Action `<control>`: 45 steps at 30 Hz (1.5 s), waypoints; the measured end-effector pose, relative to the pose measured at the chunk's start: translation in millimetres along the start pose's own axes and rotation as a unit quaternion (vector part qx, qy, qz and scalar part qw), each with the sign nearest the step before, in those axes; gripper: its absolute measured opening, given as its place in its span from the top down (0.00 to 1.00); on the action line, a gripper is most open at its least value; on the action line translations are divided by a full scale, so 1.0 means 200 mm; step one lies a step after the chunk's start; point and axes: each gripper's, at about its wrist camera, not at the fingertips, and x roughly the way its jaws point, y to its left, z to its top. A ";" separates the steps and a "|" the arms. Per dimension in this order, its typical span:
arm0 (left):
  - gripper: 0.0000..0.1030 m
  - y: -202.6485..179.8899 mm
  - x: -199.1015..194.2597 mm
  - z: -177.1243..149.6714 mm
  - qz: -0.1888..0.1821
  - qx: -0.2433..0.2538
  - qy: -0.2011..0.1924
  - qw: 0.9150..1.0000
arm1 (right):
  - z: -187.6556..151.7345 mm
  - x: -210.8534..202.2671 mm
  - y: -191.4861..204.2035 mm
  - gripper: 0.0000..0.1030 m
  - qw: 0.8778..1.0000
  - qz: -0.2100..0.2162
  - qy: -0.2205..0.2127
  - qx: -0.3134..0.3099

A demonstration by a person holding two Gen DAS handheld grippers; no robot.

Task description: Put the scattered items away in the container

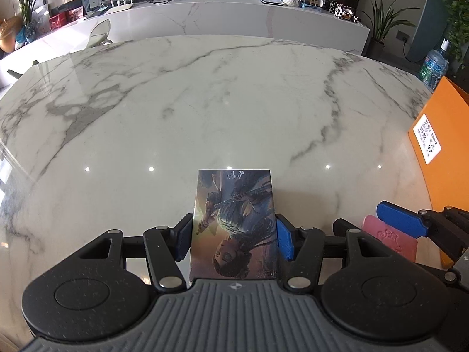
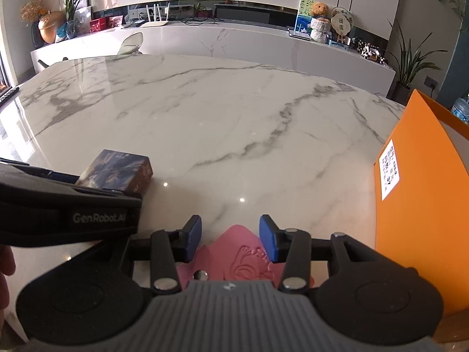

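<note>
My left gripper (image 1: 233,234) is shut on a small printed box (image 1: 234,220) with a dark figure picture, holding it by its two sides over the marble table (image 1: 205,102). The box also shows in the right wrist view (image 2: 117,171), at the left beyond the left gripper's body. My right gripper (image 2: 230,239) stands with its blue pads either side of a flat pink item (image 2: 243,258) with an embossed figure; the pads look close to its edges, contact unclear. The pink item (image 1: 390,239) and a right blue finger (image 1: 401,220) show in the left wrist view. The orange container (image 2: 419,205) stands at the right.
The orange container's wall (image 1: 439,135) carries a white label. Beyond the table stand a long white counter (image 2: 234,44), potted plants, a water bottle (image 1: 433,67) and ornaments.
</note>
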 end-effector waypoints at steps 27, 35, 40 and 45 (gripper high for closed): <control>0.36 -0.17 -0.18 -0.29 -0.036 0.098 0.002 0.995 | -0.27 -0.29 -0.26 0.78 0.977 -0.065 0.086 0.184; 0.36 -0.17 -0.22 -0.35 -0.057 0.092 0.004 0.994 | -0.28 -0.32 -0.29 0.68 0.975 -0.077 0.063 0.198; 0.36 -0.13 -0.22 -0.34 -0.038 0.081 -0.012 0.996 | -0.25 -0.40 -0.26 0.36 0.981 -0.044 0.023 0.187; 0.36 -0.08 -0.22 -0.32 -0.013 0.068 -0.031 0.997 | -0.22 -0.41 -0.18 0.15 0.988 -0.021 0.008 0.156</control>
